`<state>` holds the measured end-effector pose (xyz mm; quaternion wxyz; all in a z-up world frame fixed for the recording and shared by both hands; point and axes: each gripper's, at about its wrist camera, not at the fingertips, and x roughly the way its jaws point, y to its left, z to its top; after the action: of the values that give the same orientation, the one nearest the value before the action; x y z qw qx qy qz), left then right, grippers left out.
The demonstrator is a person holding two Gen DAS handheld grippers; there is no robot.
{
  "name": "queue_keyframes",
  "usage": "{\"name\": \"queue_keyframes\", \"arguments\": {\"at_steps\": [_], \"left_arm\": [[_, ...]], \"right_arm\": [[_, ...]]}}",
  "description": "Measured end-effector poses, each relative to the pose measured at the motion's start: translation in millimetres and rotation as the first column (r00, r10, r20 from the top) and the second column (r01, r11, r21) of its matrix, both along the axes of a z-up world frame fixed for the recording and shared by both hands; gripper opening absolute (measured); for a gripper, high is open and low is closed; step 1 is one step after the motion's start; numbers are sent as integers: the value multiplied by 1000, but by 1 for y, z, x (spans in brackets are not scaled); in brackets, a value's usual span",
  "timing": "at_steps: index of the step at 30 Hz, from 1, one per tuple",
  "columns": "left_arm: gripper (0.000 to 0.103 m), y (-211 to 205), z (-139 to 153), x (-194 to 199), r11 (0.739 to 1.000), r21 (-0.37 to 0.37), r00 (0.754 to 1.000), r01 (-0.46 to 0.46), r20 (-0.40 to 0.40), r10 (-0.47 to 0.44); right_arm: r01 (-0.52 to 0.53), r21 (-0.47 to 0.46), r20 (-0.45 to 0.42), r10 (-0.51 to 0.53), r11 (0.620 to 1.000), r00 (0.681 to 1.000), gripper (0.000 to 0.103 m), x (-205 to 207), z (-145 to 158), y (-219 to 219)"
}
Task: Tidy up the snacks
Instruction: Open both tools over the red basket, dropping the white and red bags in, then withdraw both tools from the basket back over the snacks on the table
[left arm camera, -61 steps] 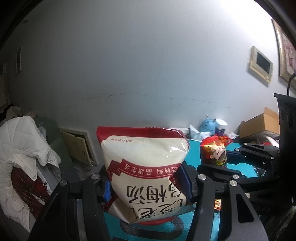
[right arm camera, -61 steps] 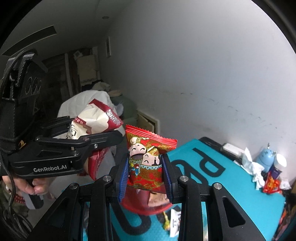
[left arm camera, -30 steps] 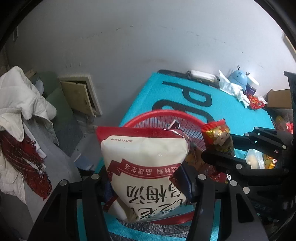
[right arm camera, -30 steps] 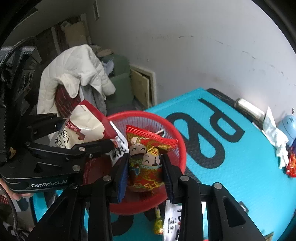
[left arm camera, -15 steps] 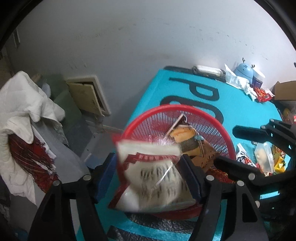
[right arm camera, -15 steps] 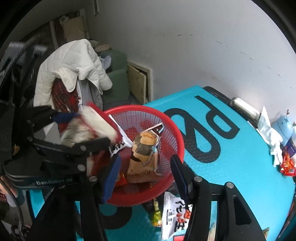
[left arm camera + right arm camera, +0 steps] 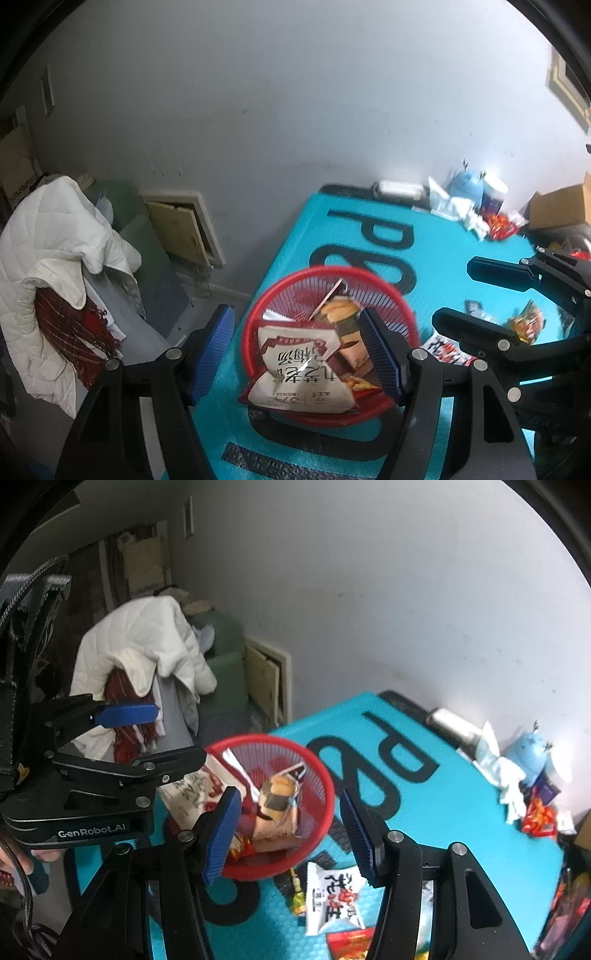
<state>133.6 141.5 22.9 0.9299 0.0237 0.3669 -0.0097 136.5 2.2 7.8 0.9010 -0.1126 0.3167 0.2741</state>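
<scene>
Left wrist view: left gripper fills the lower frame, blue pads spread wide, nothing pinched.
Basket: red basket sits at frame centre on the teal mat, seen between the pads.
White bag: white bag with red trim lies in the basket's near side, clear of both pads.
Brown packet: brown packet stands behind it, tilted, inside the basket.
Right gripper, this view: black fingers at right edge, over the mat.
Right wrist view: right gripper in lower frame, pads apart, empty; basket below and between them.
Basket contents, this view: brown packet at centre, white bag at left, partly behind the left gripper.
Loose snacks: white packet and a small yellow one lie on the mat just below the basket.
Background: white jacket at upper left; blue toy at far right.
</scene>
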Motion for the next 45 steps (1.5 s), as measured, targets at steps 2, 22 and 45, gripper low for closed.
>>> {"name": "queue_keyframes", "arguments": {"at_steps": [2,22,45], "left_arm": [[70,-1,13,-7,1000,-20,1000,5,19,-5],[70,-40,81,-90,997,-29,978,76,195,-69],[70,-112,56,-129,945,-85,940,317,161,-301]], "right_arm": [[6,9,23,-6,1000,1000,56,-7,11,-4],[71,87,203,-87,994,975,56,-106,77,-49],[238,89,218,-252,967,943,60,-184,64,-116]]}}
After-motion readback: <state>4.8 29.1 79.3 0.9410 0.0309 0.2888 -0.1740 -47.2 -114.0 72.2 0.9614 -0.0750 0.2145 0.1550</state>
